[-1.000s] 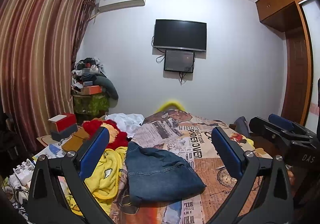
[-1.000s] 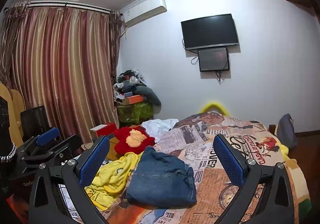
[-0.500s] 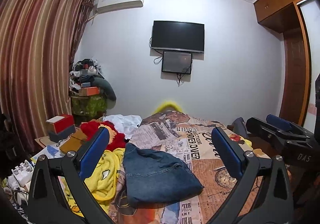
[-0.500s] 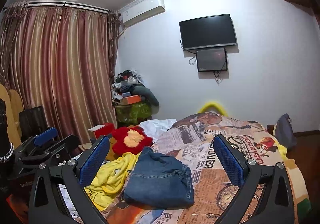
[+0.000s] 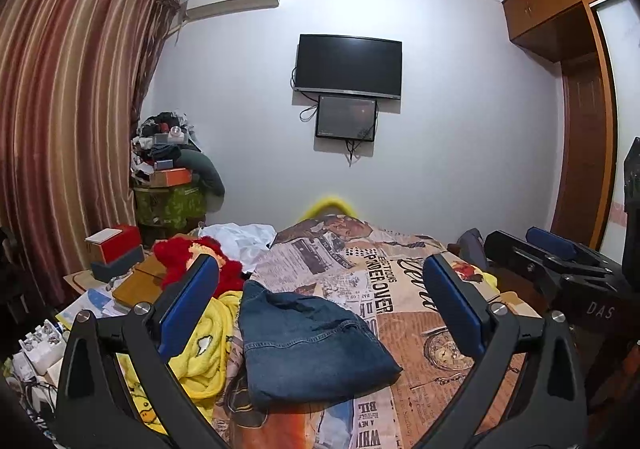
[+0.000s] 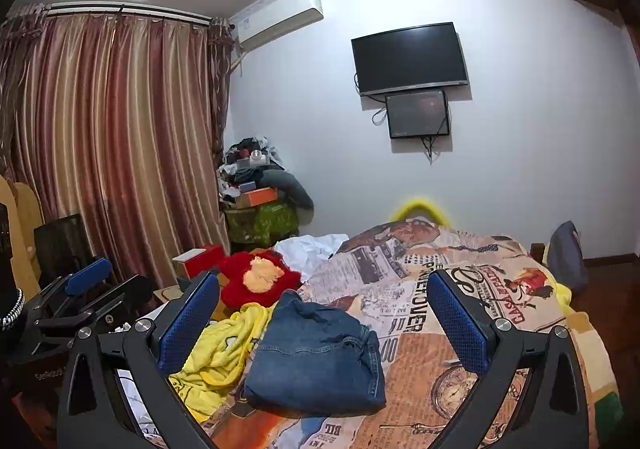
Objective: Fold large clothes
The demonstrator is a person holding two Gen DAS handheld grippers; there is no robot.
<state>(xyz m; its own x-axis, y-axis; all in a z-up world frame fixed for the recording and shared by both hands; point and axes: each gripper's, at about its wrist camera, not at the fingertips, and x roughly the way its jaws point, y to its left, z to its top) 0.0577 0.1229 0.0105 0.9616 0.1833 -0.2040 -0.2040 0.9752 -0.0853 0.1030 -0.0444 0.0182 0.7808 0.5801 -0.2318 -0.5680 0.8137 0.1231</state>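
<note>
Jeans (image 5: 308, 341) lie folded in a compact stack near the bed's (image 5: 420, 329) near edge, beside a yellow blanket (image 5: 208, 345). Left gripper (image 5: 320, 313) and right gripper (image 6: 324, 323) hover above, jaws wide apart and empty. Judging the fold done, best lift away level, without snagging denim. Since a second ago, both views have pulled slightly back and up.

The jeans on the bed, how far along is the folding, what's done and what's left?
Done: the jeans lie folded in a compact stack on the bed cover. In hand: nothing; the left gripper and right gripper are both open and off the cloth. Left: the yellow garment beside the jeans lies crumpled, as does the white cloth further back.
</note>
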